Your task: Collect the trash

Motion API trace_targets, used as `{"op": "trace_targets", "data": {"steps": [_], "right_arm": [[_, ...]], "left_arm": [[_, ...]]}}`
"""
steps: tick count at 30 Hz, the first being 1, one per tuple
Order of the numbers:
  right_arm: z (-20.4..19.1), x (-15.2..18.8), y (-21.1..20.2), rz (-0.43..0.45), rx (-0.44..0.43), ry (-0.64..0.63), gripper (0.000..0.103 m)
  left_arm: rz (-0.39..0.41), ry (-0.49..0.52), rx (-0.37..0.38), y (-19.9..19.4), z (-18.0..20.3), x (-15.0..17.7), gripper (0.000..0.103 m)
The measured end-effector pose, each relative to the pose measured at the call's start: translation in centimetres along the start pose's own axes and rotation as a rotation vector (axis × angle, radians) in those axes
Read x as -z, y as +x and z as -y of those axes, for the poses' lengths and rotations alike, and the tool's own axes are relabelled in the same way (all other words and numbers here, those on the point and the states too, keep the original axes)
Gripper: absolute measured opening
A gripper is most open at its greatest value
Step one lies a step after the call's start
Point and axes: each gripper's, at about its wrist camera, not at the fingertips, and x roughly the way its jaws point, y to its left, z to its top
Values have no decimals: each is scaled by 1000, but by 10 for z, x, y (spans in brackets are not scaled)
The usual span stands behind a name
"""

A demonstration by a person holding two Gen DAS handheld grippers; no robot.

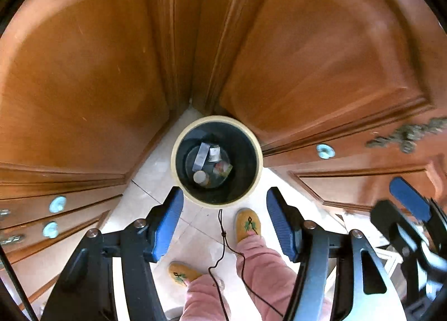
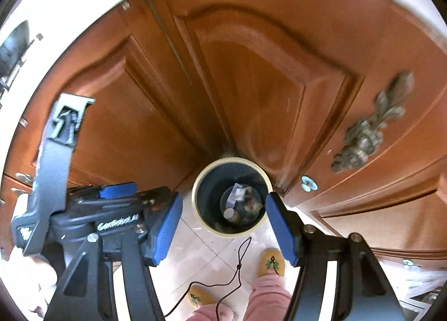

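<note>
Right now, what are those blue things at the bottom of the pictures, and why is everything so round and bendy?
Those blue things are the soft pads of two grabbing tools, one in each of a person's hands. A small camera sits on each tool and looks along its fingers; its lens bends everything round. One picture comes from the left gripper, the other from the right gripper. Both are open and hold nothing. Below them, in a corner of wooden cupboards, a round trash bin stands on the pale tiled floor. Trash already lies inside: a small bottle with a white cap and some wrappers. You also see the person's yellow slippers.
</note>
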Motion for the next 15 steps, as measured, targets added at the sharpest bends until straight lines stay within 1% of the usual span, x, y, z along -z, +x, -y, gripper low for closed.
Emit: {"op": "trace_targets", "data": {"steps": [4,9,11,15], "right_arm": [[-1,-13,-40,42,-4,-2,63],[-7,-30,-107,128,1,4,63],[-10,-34,-137,171,12,7,63],[-14,-39,-192,260,49,14,63]], "left_arm": [[47,56,-4,-58,16,4,62],[119,116,-4,-132,39,13,64],[161,151,8,-166,49,15,64],[256,221,5,-222,68,18,69]]}}
